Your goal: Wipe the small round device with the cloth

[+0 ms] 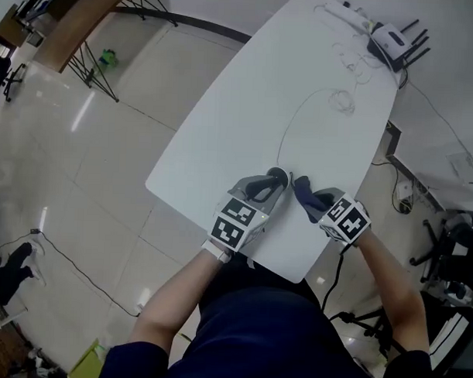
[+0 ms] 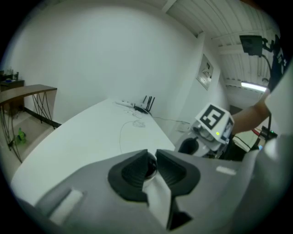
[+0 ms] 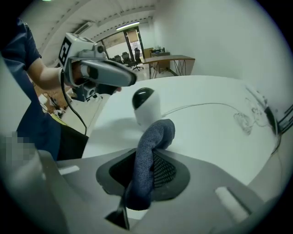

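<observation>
The small round device (image 1: 279, 175), white with a black face, stands near the front edge of the white table (image 1: 247, 107). My left gripper (image 1: 274, 182) is shut on the device (image 2: 150, 168), its dark pads on either side. My right gripper (image 1: 310, 202) sits just to the right, shut on a dark blue cloth (image 1: 304, 193). In the right gripper view the cloth (image 3: 153, 137) sticks up out of the jaws, its tip close in front of the device (image 3: 145, 107). I cannot tell if they touch. The left gripper (image 3: 130, 81) reaches in from the left.
A thin cable (image 1: 301, 117) runs from the device across the table to a loose coil. A black and white router (image 1: 393, 39) with antennas sits at the far end. The table edge lies just under both grippers. A wooden desk (image 1: 80, 16) stands on the floor at the left.
</observation>
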`<state>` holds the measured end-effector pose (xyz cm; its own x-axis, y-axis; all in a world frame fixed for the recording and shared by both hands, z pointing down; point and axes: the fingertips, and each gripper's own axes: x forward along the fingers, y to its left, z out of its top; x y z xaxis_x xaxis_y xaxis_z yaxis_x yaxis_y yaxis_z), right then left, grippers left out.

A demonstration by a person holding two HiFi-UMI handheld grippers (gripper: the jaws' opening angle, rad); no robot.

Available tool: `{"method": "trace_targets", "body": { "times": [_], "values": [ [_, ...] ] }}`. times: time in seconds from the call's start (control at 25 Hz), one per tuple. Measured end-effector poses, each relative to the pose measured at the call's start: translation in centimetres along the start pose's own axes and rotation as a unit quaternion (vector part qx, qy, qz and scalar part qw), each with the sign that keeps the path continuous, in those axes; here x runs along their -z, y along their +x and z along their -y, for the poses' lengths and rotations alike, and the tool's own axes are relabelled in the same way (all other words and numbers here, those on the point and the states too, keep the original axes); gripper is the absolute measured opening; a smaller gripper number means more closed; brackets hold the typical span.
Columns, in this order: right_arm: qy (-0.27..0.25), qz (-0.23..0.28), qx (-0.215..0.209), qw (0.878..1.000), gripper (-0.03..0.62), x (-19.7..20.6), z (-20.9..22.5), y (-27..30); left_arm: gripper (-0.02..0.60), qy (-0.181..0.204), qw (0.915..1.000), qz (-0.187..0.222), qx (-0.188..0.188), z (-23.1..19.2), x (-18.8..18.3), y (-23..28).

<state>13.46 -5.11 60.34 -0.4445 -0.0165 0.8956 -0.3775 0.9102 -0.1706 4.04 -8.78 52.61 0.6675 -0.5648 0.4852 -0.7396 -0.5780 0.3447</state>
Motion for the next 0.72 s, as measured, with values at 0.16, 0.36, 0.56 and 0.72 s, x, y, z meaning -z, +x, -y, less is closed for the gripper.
{"method": "trace_targets", "body": {
  "times": [0.16,0.36,0.56,0.72],
  "values": [
    [-0.088,0.010,0.047,0.995,0.078,-3.3,6.1,-1.6,0.063,-0.007,0.9999,-0.011,0.005,0.7,1.1,0.6],
    [-0.324,0.000,0.047,0.945,0.078,-9.1,8.5,0.3,0.064,-0.013,0.9998,-0.014,0.001,0.7,1.7,0.7],
    [-0.450,-0.019,-0.015,0.893,0.075,-11.9,6.1,3.8,0.064,-0.008,0.9997,-0.023,-0.007,0.9,2.5,1.0],
    [-0.478,-0.058,-0.044,0.876,0.074,-11.1,5.3,5.1,0.066,-0.017,0.9996,-0.020,-0.010,1.0,3.1,0.8]
  ]
}}
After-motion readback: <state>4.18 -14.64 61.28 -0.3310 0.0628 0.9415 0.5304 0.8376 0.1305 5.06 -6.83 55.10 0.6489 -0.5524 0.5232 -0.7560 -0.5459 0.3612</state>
